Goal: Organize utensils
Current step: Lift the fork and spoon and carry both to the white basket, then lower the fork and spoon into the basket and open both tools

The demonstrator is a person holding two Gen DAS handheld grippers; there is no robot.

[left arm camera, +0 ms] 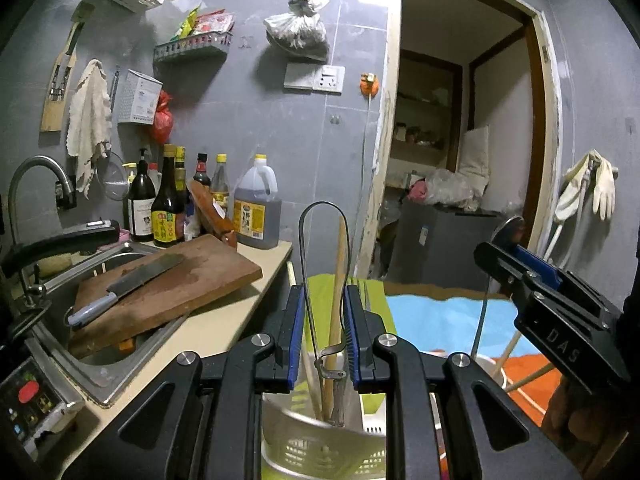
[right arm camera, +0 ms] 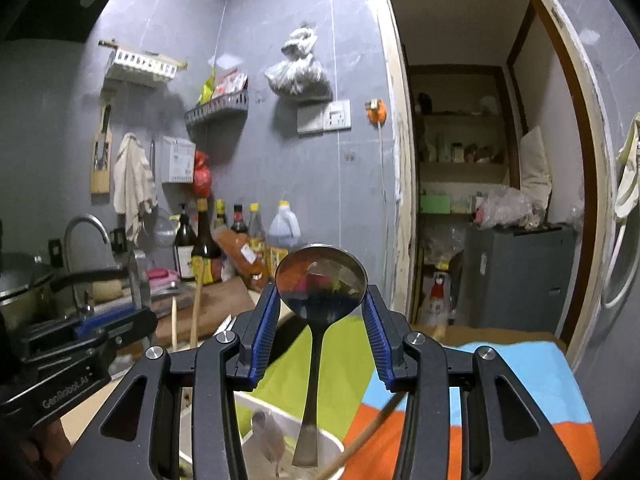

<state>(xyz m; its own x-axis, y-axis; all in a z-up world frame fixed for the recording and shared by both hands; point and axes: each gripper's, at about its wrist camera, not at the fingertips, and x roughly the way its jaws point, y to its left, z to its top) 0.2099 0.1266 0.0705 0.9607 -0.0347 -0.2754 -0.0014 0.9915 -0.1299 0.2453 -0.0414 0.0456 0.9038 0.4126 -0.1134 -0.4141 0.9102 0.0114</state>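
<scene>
Spoon (right arm camera: pixel 321 276) clamped in my right gripper (right arm camera: pixel 321 312) at frame centre, wire-handled utensil (left arm camera: pixel 324 280) pinched in my left gripper (left arm camera: pixel 323 320); next I lower each into the holder (left arm camera: pixel 320 440) at bottom centre.

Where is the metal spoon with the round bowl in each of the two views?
Left wrist view: the metal spoon is at the right edge, its round bowl held in the right gripper, seen from the side.
Right wrist view: it is at the centre, bowl between the gripper's blue pads, handle hanging down towards a white cup.
Shared landmark: the wall socket beside the doorway.
</scene>
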